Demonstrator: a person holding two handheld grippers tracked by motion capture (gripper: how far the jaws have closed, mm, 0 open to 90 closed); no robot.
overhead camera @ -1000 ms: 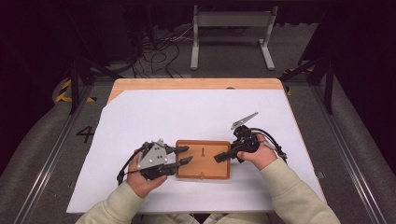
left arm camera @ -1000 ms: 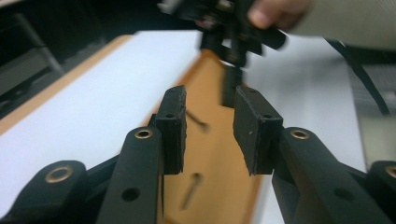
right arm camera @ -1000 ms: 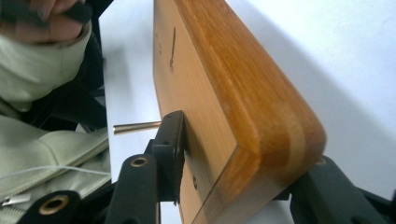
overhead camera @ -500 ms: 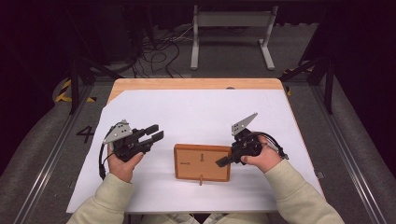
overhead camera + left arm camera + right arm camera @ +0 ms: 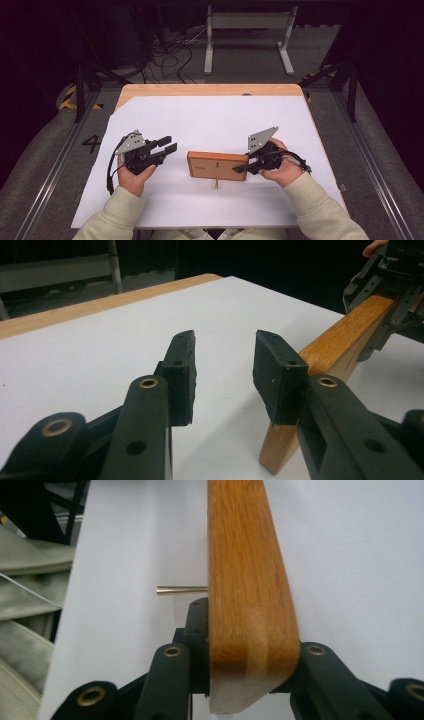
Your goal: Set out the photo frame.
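Note:
A brown wooden board [image 5: 217,165] stands tipped up on its long edge on the white sheet, with a thin metal pin [image 5: 216,182] sticking out of its face toward the person. My right gripper [image 5: 240,167] is shut on the board's right end. In the right gripper view both jaws press on the board [image 5: 247,580] beside the pin [image 5: 180,589]; they have just been closing on it. My left gripper [image 5: 167,144] hovers left of the board, open, with nothing between its fingers. Its own view has the board [image 5: 345,335] running off to the right, past the left gripper [image 5: 223,372].
A white paper sheet [image 5: 225,120] covers most of the wooden table [image 5: 200,90]. Beyond the far edge are a grey metal stand [image 5: 247,35] and floor cables [image 5: 170,55]. Dark rails flank the table.
My left gripper has pulled away to the left from the board's left end. The board, flat a second ago, now stands tipped up in the right gripper.

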